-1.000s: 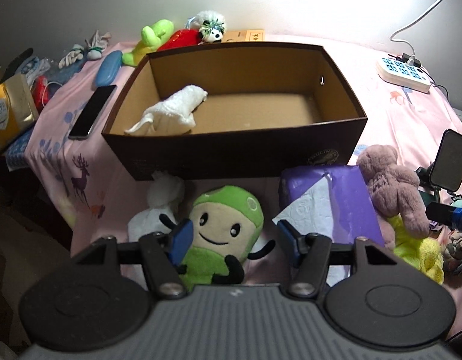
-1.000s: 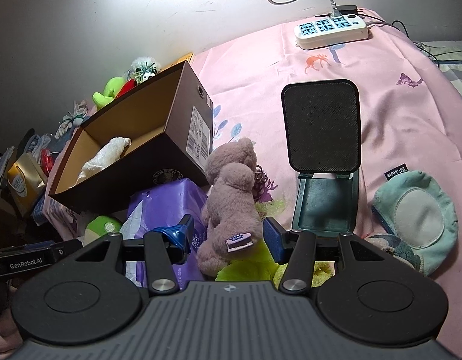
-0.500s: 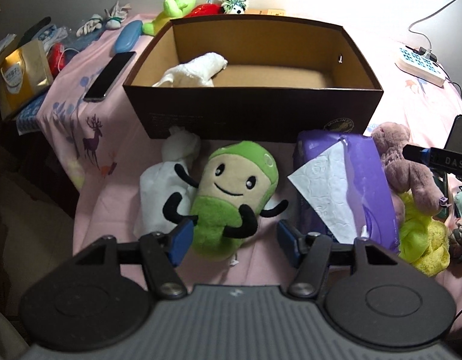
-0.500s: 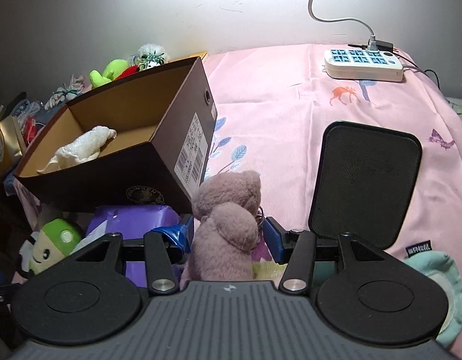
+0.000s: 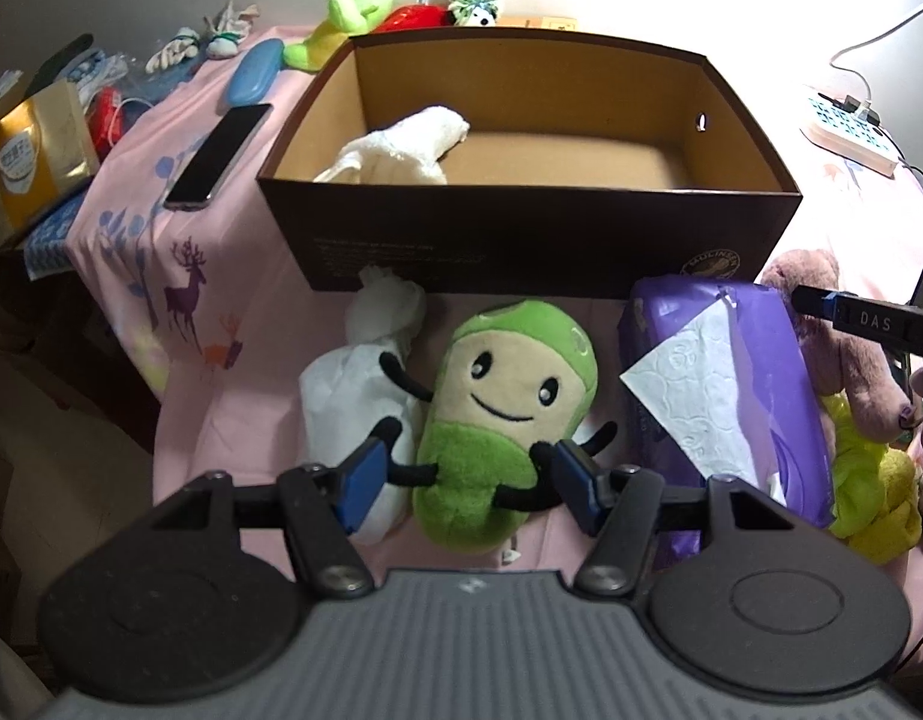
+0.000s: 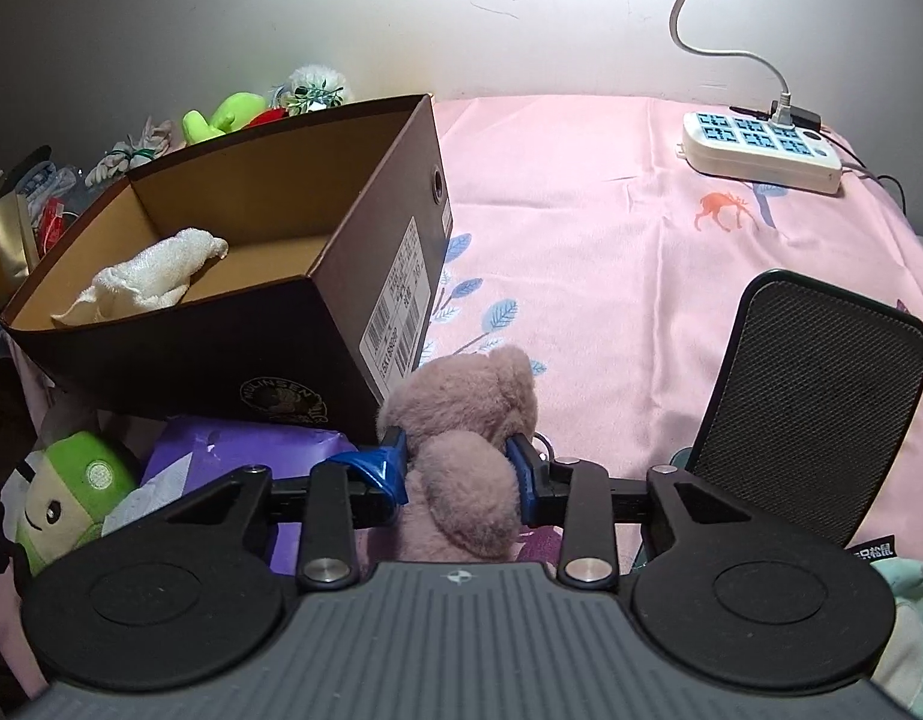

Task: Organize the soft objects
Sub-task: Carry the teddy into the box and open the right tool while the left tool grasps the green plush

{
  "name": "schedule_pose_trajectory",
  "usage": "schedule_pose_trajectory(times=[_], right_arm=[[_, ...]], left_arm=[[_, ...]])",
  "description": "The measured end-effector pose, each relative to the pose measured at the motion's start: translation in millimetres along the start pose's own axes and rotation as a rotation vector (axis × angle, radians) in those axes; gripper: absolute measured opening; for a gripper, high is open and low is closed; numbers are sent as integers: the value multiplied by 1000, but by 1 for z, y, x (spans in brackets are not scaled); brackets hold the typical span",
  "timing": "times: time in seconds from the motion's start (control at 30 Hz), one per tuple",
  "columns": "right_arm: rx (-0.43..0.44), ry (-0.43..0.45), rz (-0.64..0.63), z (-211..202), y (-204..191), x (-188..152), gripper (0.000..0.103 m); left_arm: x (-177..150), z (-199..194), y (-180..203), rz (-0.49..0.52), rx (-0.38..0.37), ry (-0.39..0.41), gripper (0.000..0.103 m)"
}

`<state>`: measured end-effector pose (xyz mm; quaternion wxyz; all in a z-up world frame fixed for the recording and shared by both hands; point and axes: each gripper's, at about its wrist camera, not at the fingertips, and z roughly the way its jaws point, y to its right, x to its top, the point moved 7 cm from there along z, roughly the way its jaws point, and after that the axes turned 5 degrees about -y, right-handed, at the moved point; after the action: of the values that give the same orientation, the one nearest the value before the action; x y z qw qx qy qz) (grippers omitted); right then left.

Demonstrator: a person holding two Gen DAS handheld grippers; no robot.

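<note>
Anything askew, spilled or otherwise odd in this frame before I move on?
Two small things. A white sheet hangs pulled out of the purple tissue pack in front of the brown box. The blue cover on the right gripper's left finger looks crumpled and loose where it squeezes the pink bear.

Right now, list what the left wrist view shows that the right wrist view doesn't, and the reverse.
Left wrist only: the phone, the blue case, the white bundle and the left gripper, open around the green plush.

Right wrist only: the black mesh panel, the box's barcode label and the right gripper, its jaws just closed onto the pink bear.

Both: the brown box, the white cloth inside, the purple tissue pack, the power strip.
</note>
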<state>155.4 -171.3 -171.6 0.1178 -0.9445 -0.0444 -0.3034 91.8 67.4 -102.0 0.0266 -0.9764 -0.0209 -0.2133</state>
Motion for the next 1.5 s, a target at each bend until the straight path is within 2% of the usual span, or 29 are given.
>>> schedule_pose_trajectory(times=[0.2,0.43,0.6,0.73,0.87,1.1,1.23,1.3,1.5], right_arm=[[-25,90,55,-36,1,6,14],[-36,255,144,-97,7,29,12],[23,359,154,-131,-9,63,11],[129,389,142,-136,-34,101,10],[232,354,123,-113,-68,135,10],[320,186,72,-29,-125,159,4],[257,122,2,17,-149,162,3],[249,85,6,36,-152,161,3],[246,14,50,48,-139,159,6]], left_arm=[[17,10,11,70,-47,6,63],[36,17,25,152,-121,29,63],[44,21,27,188,-159,42,63],[47,20,19,190,-175,61,63],[46,14,2,172,-171,93,63],[38,4,-49,68,-132,139,63],[30,1,-80,-8,-105,147,63],[25,1,-94,-43,-83,143,63],[13,2,-126,-132,-51,132,63]])
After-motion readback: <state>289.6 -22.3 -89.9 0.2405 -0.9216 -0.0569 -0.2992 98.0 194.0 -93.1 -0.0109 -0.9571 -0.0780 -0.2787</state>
